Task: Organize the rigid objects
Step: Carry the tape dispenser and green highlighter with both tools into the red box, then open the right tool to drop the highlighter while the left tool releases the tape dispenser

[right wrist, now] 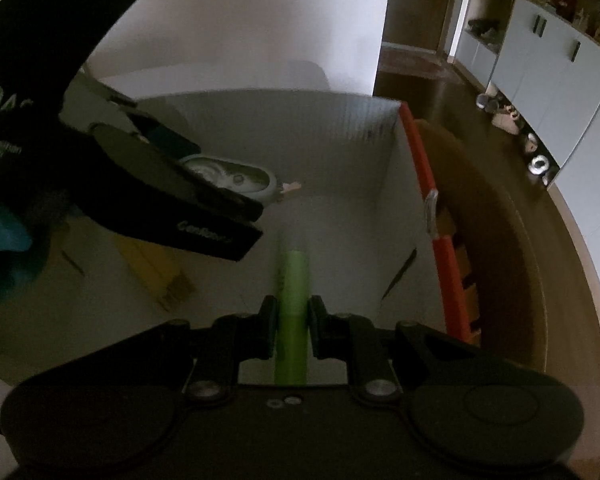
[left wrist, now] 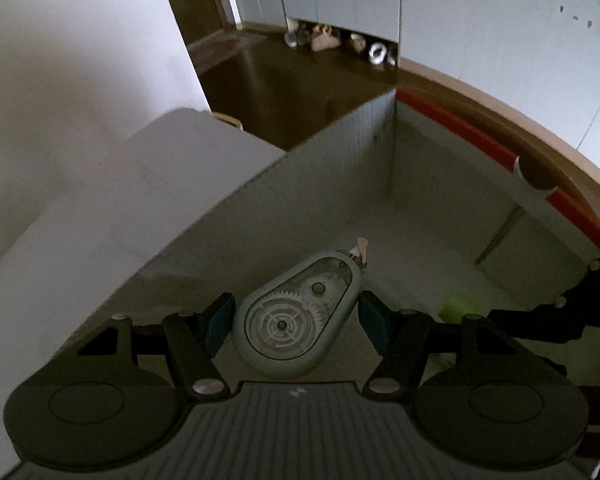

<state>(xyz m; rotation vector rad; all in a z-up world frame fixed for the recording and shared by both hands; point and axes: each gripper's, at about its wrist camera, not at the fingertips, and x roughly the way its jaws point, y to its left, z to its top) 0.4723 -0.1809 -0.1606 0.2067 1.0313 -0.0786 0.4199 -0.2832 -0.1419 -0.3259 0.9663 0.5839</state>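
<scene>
Both tongs hang over the open cardboard box (left wrist: 340,168), tilted down into it. The left tongs (left wrist: 296,322) are clamped on a grey correction-tape dispenser (left wrist: 296,312), its long axis slanting toward the box's far corner, tip forward. The right tongs (right wrist: 293,326) are shut tight on a green marker (right wrist: 292,300), which points straight ahead along the fingers, above the box floor near its red-edged wall (right wrist: 440,240). A yellow item (right wrist: 156,268) already lies on the floor between them. Both loads look ready to drop.
</scene>
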